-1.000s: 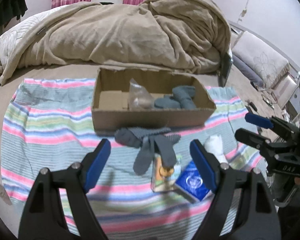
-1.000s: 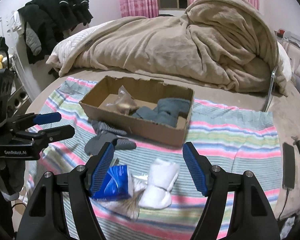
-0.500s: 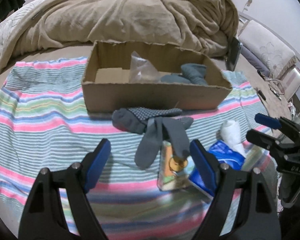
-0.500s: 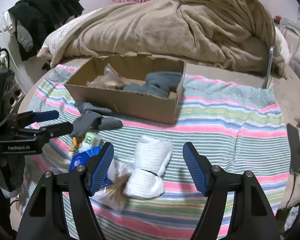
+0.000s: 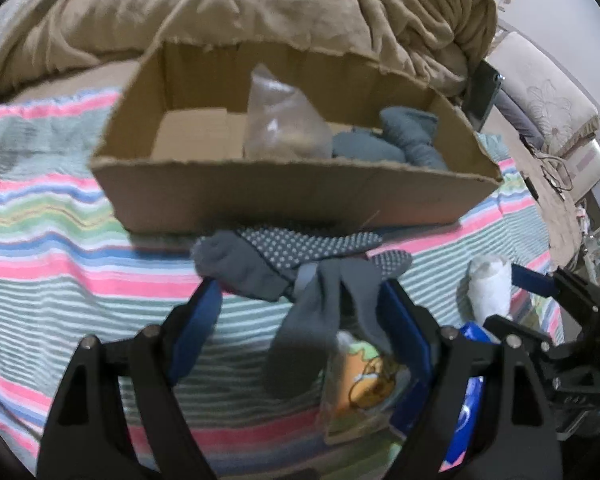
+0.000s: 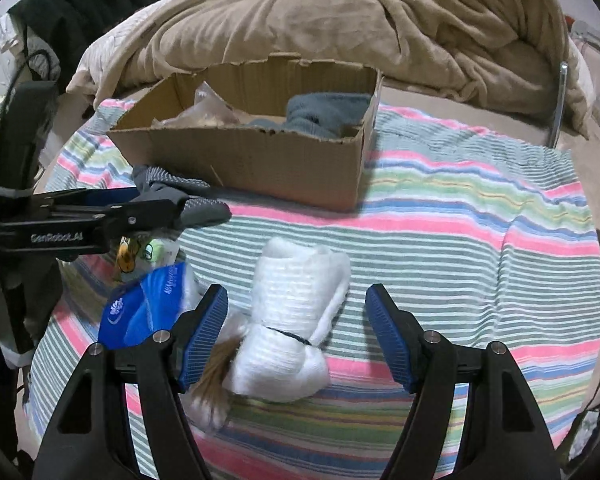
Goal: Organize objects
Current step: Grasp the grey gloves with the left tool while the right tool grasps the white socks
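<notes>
The left gripper (image 5: 300, 312) is held with its jaws spread wide over the grey gloves (image 5: 300, 264), which are draped on the striped cloth (image 5: 52, 248) just in front of the cardboard box (image 5: 260, 196); nothing is pinched. The right gripper (image 6: 296, 328) is likewise spread, and the white rolled socks (image 6: 292, 320) are seen between its fingers, ungripped. A blue packet (image 6: 144, 308) is seen just beside its left finger.
</notes>
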Demonstrator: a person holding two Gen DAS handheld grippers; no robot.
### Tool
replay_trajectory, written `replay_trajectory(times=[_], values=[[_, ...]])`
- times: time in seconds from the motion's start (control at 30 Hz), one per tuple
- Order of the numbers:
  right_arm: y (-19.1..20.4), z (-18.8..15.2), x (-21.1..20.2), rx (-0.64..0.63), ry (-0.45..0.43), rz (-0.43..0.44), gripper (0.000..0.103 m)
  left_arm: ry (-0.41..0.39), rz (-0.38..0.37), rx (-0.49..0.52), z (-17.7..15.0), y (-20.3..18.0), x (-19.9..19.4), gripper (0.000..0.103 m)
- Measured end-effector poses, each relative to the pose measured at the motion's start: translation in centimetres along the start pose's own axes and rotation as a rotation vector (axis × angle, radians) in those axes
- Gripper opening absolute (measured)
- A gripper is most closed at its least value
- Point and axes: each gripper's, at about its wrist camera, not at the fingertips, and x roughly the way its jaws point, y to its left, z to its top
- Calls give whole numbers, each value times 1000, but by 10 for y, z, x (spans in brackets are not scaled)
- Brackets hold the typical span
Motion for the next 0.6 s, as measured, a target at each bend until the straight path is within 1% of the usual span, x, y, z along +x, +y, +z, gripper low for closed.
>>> replay_trajectory(times=[0.03, 0.07, 0.1, 0.13, 0.17, 0.2, 0.23, 0.3, 0.33, 0.43, 0.6], values=[[1, 0, 1, -4, 5, 3, 74, 8, -6, -9, 0, 2, 3, 82], [1, -1, 1, -8, 8, 5, 71, 10, -11, -12, 1, 3, 4, 82], [3, -1, 2, -14, 13, 6, 63, 8, -12, -11, 1, 3, 4, 81], [4, -1, 3, -24, 19, 5, 58, 5, -11, -8, 1, 2, 4, 76], [6, -2, 4, -34, 23, 1, 49, 1, -12, -2, 0, 1, 4, 72], [7, -2, 4, -40, 23, -2, 44, -1, -15, 4, -1, 0, 3, 66], [8, -2, 4, -47, 21, 0, 43, -5, -22, 8, -2, -1, 3, 60], [8, -3, 2, -50, 14, 9, 40, -16, -32, 8, -3, -2, 0, 53], [7, -3, 1, -48, 12, 13, 39, -27, -35, 6, -4, -1, -2, 48], [7, -2, -4, -48, 2, 16, 38, -48, -39, 10, -6, -2, -6, 42], [11, 1, -17, -57, -26, 10, 38, -77, -40, 22, -9, -4, -17, 39]])
